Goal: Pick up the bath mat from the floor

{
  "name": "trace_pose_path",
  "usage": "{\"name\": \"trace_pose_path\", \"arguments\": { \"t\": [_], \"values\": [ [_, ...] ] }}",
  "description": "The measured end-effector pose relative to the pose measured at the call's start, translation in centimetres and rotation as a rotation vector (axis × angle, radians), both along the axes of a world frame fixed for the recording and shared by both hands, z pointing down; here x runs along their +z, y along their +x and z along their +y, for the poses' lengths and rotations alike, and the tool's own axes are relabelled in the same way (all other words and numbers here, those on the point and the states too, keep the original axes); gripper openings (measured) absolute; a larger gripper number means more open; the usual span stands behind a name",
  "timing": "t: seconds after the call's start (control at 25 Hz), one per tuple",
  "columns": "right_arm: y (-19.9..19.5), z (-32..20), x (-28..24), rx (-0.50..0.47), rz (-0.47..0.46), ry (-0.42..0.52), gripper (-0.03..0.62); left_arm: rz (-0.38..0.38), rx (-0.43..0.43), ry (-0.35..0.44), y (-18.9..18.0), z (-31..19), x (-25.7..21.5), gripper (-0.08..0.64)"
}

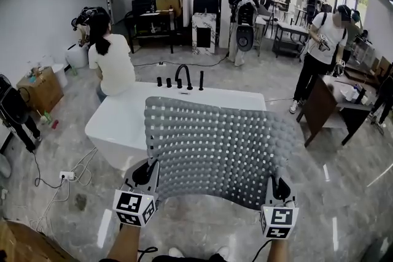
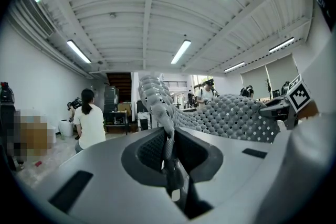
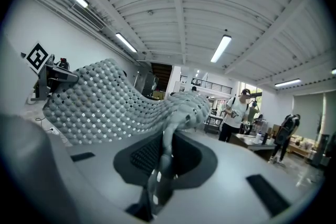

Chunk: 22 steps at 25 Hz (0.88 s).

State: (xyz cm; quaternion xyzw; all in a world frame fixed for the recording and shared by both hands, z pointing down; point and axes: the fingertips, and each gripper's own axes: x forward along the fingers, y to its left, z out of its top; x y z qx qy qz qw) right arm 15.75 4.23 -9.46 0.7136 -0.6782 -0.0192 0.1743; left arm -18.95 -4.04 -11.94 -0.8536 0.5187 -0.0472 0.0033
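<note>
We hold the grey, perforated, nubbed rubber bath mat (image 1: 215, 150) clear of the floor. It spreads as one sheet between the two grippers, and in the head view it hides part of the white rectangular bathtub (image 1: 116, 123) behind it. Its near edge sags in a shallow arc from one grip point to the other.

The left gripper (image 1: 146, 173) clamps the mat's near left corner. In the left gripper view its jaws are nearly together on the mat's edge (image 2: 167, 144), and the mat (image 2: 231, 115) rises from them and curves off to the right. The right gripper (image 1: 279, 187) clamps the near right corner. In the right gripper view its jaws pinch the mat's edge in the same way (image 3: 165, 149), and the sheet (image 3: 105, 102) runs off to the left.

Both forearms, left (image 1: 126, 245) and right (image 1: 279, 251), enter from the bottom edge, set apart and roughly parallel. Both gripper cameras face the ceiling.

Count: one mat, two grippers, two marker cubes (left (image 1: 135, 208), right (image 1: 277, 222)), one bathtub and one black tap set (image 1: 182, 77). One person in a white top (image 1: 112, 61) sits at the tub's far left corner. One person in a white shirt (image 1: 320, 52) stands at the right. More people stand further back, but we cannot count them reliably.
</note>
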Motion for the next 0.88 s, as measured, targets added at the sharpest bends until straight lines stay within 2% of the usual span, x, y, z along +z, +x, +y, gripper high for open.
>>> {"name": "trace_pose_path", "arguments": {
  "t": [0.88],
  "values": [
    [0.0,-0.1,0.1,-0.014,0.004,0.006,0.061,0.007,-0.033,-0.026,-0.8,0.8,0.9,0.043]
  ]
}}
